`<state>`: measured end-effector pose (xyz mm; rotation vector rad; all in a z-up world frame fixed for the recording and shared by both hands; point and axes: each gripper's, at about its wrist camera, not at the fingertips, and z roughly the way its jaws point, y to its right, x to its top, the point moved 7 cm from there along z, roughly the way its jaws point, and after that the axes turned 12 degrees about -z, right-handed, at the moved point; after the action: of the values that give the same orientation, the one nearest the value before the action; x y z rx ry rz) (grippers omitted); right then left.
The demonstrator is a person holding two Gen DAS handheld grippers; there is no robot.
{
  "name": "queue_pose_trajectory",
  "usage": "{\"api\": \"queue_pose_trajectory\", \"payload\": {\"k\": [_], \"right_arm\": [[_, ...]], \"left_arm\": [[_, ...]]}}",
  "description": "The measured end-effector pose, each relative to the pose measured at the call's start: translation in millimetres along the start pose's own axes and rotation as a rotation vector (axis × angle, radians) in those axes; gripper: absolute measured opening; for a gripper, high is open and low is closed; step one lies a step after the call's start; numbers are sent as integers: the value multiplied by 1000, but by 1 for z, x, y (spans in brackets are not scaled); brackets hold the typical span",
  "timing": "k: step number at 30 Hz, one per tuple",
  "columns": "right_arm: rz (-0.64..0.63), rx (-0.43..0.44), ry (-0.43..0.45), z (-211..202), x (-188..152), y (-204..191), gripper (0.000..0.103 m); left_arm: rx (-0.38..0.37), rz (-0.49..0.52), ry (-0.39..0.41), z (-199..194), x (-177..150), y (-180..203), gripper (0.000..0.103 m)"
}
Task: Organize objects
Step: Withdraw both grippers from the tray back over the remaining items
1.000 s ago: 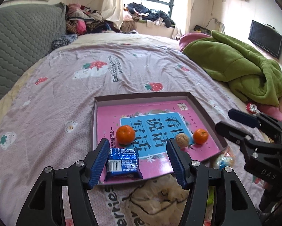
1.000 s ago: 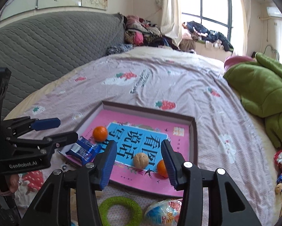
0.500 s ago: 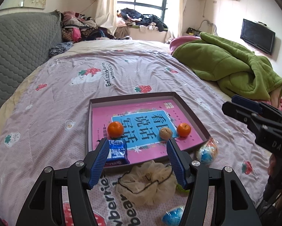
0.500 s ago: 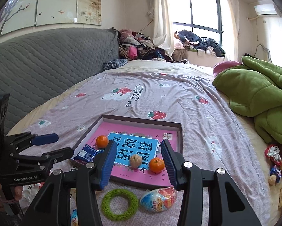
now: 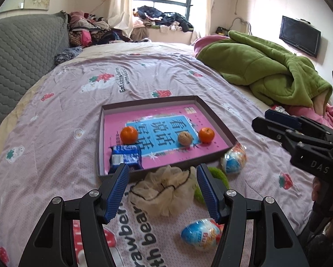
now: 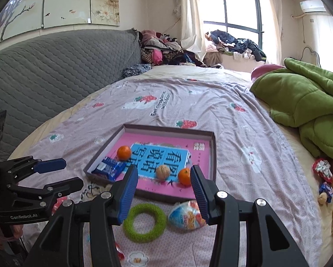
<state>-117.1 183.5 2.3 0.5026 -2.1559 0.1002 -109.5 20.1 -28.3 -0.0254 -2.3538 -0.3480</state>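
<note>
Both claws are spread wide and hold nothing: the left claw (image 5: 163,191) hangs over a scrunchie (image 5: 166,194), the right claw (image 6: 163,192) over a green ring (image 6: 144,222) and an egg (image 6: 186,214). Farther off, the tray (image 6: 213,155) holds two oranges, a nut and a snack, so loose things likely go there.

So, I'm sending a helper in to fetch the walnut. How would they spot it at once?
On the bed lies a shallow tray lined with a pink and blue book cover. Along its near side sit two oranges, and the walnut rests between them, closer to the right orange. It is the only tan, wrinkled ball there; its neighbours are smooth and bright.
</note>
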Motion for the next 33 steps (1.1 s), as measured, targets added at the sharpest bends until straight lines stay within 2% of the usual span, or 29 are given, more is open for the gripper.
{"api": "queue_pose_trajectory", "payload": {"k": [14, 18, 21, 23, 33], "right_arm": [[-6, 12, -38, -3, -26, -17, 49], [3, 11, -45, -3, -31, -17, 59], [19, 29, -58, -2, -37, -19, 59], [28, 41, -69, -1, -41, -19, 59], [47, 43, -103, 3, -56, -19, 59]], "left_arm": [[-11, 18, -63, -1, -37, 10, 65], [-16, 11, -82, 0, -46, 11, 65], [-19, 4, -98, 1, -54, 12, 66], [-23, 5, -116, 3, -61, 14, 71], [-34, 53, -168, 10, -94, 31, 72]]}}
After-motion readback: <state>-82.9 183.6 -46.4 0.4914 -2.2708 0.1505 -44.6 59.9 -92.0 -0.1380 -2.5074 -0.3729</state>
